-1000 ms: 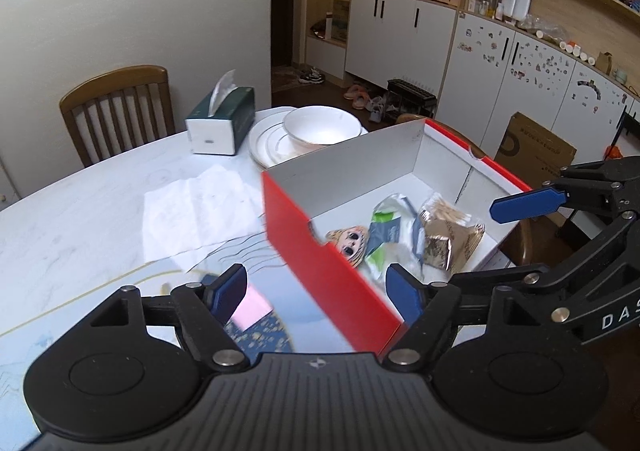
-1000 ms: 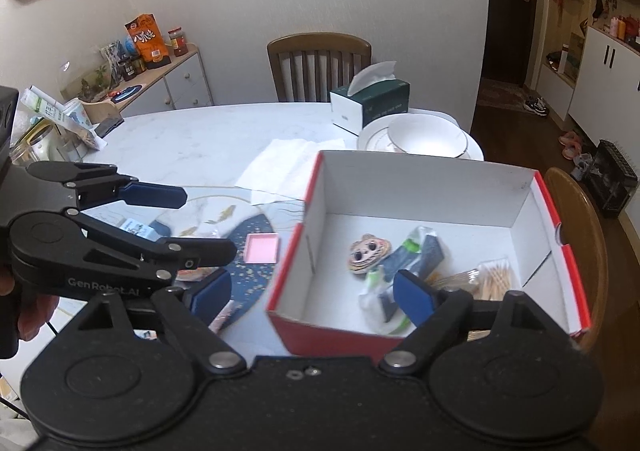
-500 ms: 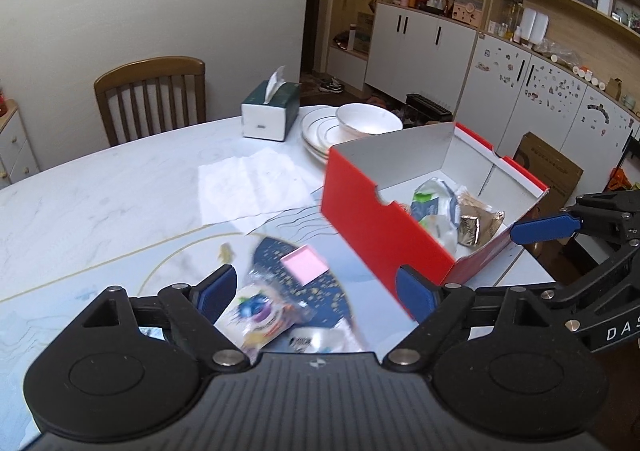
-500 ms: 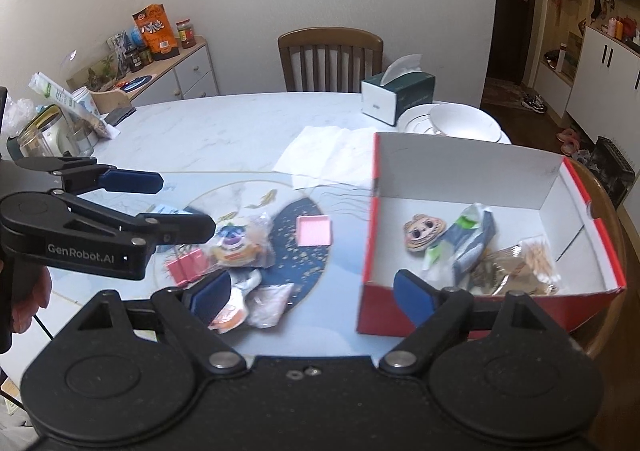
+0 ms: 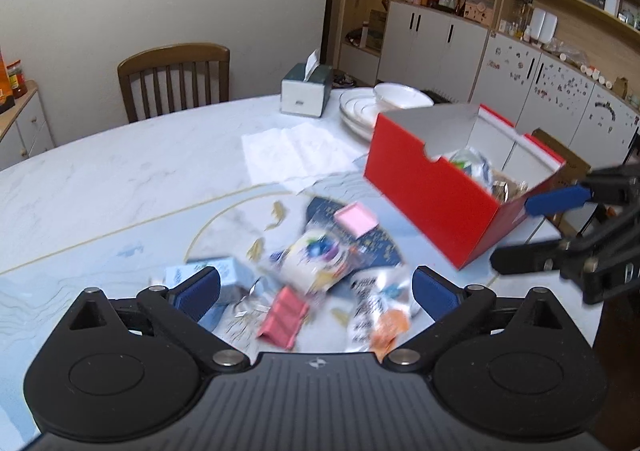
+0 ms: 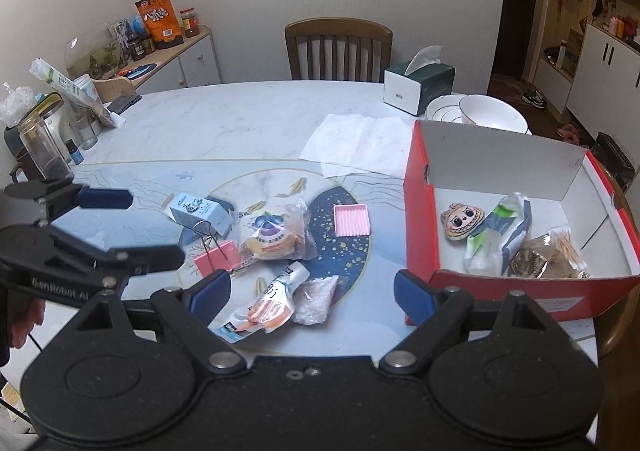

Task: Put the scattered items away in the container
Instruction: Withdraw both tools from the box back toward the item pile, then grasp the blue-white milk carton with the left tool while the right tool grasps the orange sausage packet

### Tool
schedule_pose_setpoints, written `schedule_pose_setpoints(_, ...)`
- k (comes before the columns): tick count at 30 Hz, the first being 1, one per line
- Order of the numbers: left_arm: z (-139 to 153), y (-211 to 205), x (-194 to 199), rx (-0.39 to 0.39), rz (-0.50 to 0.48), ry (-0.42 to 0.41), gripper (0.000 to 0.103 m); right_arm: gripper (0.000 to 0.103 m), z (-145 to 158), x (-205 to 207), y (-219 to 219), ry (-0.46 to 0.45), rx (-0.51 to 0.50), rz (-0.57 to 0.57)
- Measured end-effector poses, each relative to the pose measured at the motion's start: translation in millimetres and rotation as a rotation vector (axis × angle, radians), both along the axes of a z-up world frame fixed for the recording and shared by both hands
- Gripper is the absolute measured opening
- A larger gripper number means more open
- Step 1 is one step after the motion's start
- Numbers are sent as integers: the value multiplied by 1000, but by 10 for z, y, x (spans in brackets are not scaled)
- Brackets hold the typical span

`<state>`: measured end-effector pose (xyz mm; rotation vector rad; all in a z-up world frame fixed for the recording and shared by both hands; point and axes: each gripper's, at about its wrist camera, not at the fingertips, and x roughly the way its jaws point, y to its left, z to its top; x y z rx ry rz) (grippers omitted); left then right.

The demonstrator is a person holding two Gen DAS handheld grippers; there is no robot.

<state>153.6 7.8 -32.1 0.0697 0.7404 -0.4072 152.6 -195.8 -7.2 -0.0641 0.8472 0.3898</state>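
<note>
A red box [image 6: 520,287] with a white inside stands on the table's right; it also shows in the left wrist view [image 5: 432,191]. It holds a cartoon-face cookie [image 6: 462,221], a green-white packet [image 6: 496,239] and a brown packet [image 6: 548,259]. Left of it lie a pink pad [image 6: 351,220], a clear snack bag [image 6: 274,235], a pink binder clip [image 6: 218,257], a blue-white carton [image 6: 198,213], an orange-white pouch [image 6: 266,303] and a small clear bag [image 6: 316,295]. My left gripper [image 5: 316,291] is open and empty above these items. My right gripper [image 6: 312,293] is open and empty.
A white paper sheet [image 6: 360,143], a tissue box [image 6: 418,81] and stacked plates with a bowl [image 6: 486,115] sit at the back of the marble table [image 6: 240,123]. Jars and bottles [image 6: 44,143] stand at the far left. A wooden chair [image 6: 338,47] is behind the table.
Both grippers have swung left, away from the box and toward the scattered items, which now sit between their open fingers. Nothing was picked up.
</note>
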Motion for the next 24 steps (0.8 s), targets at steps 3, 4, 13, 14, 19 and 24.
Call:
schedule_pose_setpoints(3, -105, 104, -16, 18, 6, 14, 103, 88, -46, 12, 56, 13, -1, -14)
schedule_pose_setpoints(4, -133, 142, -17, 21, 14, 16, 103, 88, -63, 11, 75, 18, 1, -16)
schedule_pose_setpoints(13, -350, 403, 150, 48, 61, 10, 103, 85, -307, 23, 282, 62, -23, -18)
schedule_pose_setpoints(14, -370, 422, 176, 59, 63, 3, 103, 85, -330, 24, 305, 64, -26, -17)
schedule_pose_setpoints(19, -485, 511, 328, 133, 35, -58, 103, 84, -449, 54, 393, 88, -40, -20)
schedule_pose_setpoints(24, -611, 597, 482, 173, -30, -76, 103, 82, -591, 102, 445, 136, -32, -37)
